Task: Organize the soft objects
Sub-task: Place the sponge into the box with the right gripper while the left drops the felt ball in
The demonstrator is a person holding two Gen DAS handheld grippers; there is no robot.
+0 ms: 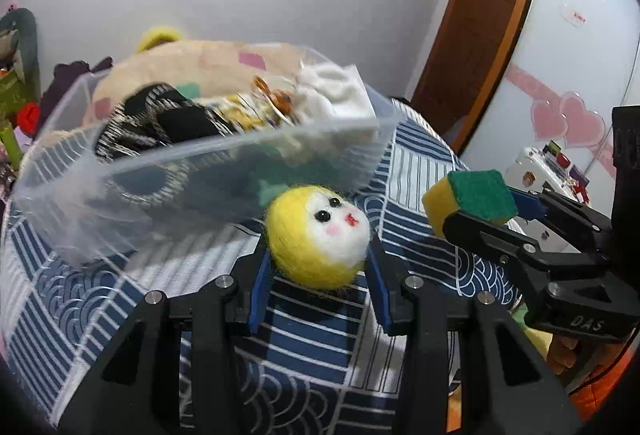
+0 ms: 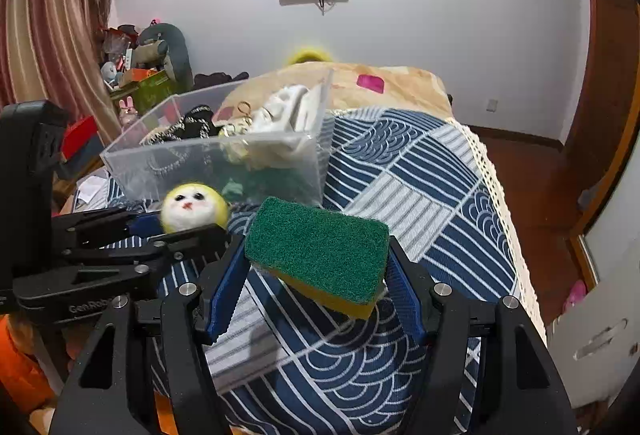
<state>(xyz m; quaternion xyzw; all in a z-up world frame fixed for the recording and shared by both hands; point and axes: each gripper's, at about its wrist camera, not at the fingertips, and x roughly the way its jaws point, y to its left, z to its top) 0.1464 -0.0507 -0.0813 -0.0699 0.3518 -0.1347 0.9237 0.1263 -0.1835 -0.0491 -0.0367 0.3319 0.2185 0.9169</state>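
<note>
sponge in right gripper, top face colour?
Dark green scouring top on the yellow sponge; clearest in the right wrist view.

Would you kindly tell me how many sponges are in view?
1: the green-and-yellow sponge is held in the right tongs above the bed. Others may be hidden inside the bin.

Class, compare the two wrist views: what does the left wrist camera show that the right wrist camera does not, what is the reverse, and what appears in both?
Only the left wrist view shows the pink heart decorations on the pale panel at the right.

Only the right wrist view shows the striped curtain and the bare wooden floor.

Both show the clear plastic bin of soft items, the blue patterned cloth, the left gripper shut on the yellow felt head, and the right gripper shut on the green-topped sponge.
</note>
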